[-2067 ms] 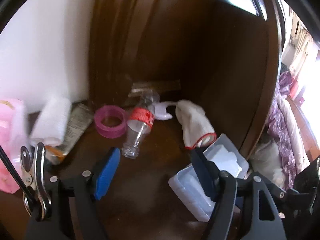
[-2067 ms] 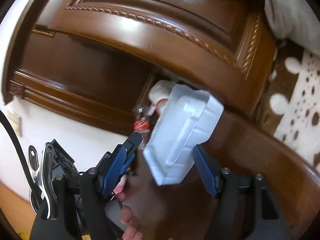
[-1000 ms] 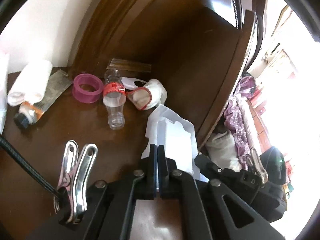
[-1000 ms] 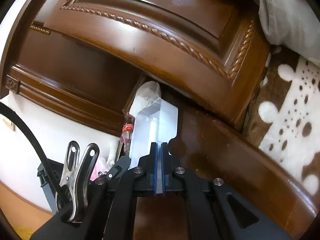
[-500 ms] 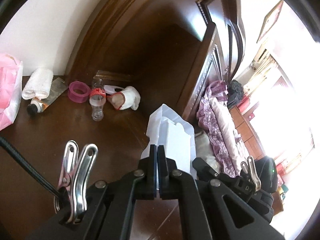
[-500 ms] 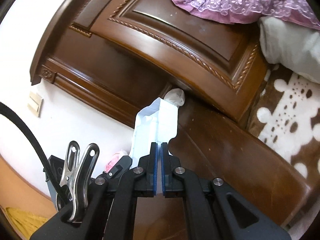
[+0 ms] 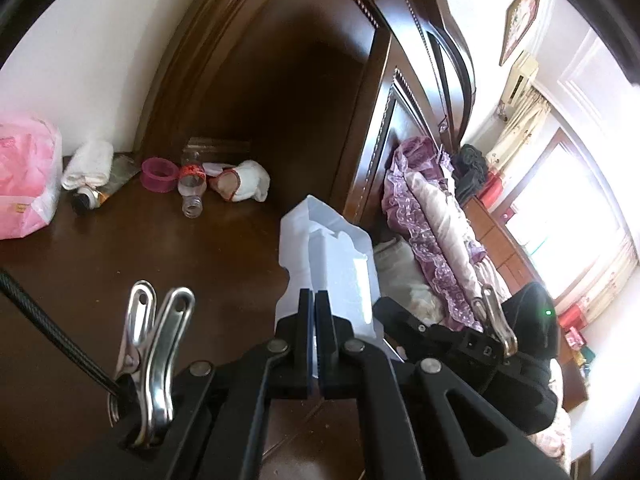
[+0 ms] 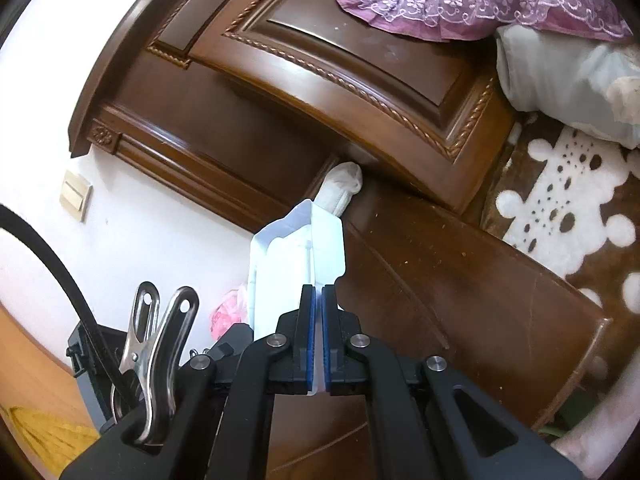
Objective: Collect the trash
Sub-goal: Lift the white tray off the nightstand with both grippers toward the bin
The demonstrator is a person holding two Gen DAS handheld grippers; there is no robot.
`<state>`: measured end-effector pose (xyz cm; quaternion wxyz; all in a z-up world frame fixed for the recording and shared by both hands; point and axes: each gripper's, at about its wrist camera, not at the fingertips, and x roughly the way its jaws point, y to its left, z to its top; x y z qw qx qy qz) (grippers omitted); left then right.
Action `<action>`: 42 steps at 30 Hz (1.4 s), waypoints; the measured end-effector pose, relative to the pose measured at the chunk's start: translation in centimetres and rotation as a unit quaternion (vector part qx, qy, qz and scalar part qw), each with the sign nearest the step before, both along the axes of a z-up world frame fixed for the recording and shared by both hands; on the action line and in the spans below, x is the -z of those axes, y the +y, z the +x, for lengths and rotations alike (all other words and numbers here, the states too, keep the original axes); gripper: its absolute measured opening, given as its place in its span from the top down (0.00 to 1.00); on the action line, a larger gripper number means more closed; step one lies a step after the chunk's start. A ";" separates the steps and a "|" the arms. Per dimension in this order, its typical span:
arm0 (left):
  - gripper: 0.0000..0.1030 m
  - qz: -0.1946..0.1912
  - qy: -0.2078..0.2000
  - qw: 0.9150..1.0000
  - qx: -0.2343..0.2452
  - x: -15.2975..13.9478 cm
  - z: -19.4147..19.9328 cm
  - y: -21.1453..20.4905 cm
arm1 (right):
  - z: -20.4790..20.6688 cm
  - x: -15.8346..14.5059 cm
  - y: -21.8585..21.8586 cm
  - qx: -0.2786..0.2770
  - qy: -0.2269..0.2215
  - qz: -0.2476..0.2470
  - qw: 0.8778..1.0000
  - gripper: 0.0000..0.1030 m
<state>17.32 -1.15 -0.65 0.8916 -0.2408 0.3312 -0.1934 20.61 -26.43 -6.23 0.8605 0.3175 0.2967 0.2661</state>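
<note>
A thin white plastic container (image 7: 328,256), at centre frame above the dark tabletop (image 7: 120,256), is pinched flat by both the left hand-held gripper (image 7: 314,300) and right hand-held gripper (image 8: 318,296). It is judged light, flimsy, easily crushed; its rim is best gripped.

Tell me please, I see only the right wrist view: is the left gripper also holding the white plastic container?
Observer: Yes. The left gripper is shut on the white plastic container, at its near edge.
Operator: What other trash is there?
Observer: A plastic bottle lies on its side on the wooden table, near the back.
Operator: Is anything beside it?
Observer: A pink ring stands just to the bottle's left.
</note>
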 end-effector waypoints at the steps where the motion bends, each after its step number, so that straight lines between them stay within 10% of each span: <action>1: 1.00 0.001 0.000 1.000 0.000 0.0 -0.1 -0.1 | -0.2 -0.1 0.0 -0.002 -0.002 -0.002 1.000 0.96; 42: 1.00 0.052 -0.008 0.989 0.138 0.8 -9.6 -7.9 | -9.5 2.0 -5.0 -0.004 0.020 -0.125 0.992 0.97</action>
